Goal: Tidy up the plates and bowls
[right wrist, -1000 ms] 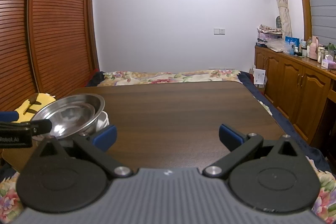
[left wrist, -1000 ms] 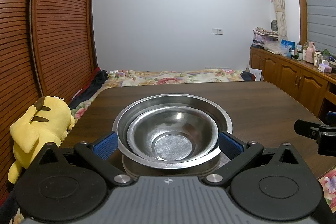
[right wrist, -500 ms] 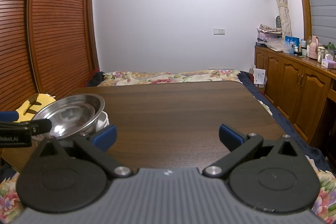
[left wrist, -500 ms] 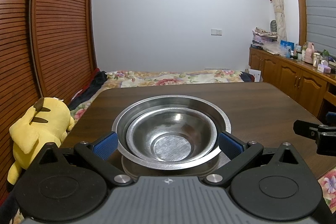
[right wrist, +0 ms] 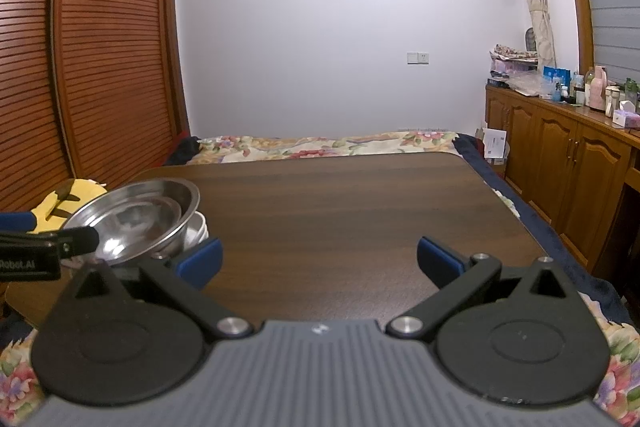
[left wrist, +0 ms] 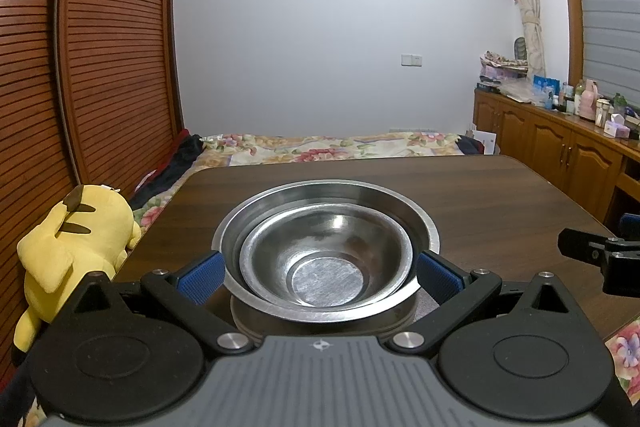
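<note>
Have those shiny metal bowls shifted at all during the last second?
No. The stacked metal bowls sit at the same spot on the table, level with the yellow plush toy, between the left gripper's open fingers.

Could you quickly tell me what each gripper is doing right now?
Left gripper: open, its blue pads either side of the stacked metal bowls; contact cannot be told.
Right gripper: open, holding nothing, over the table.

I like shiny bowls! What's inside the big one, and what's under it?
A smaller bowl sits inside the big bowl, with nothing in it. Underneath are white dishes, mostly covered, so I cannot count them.
</note>
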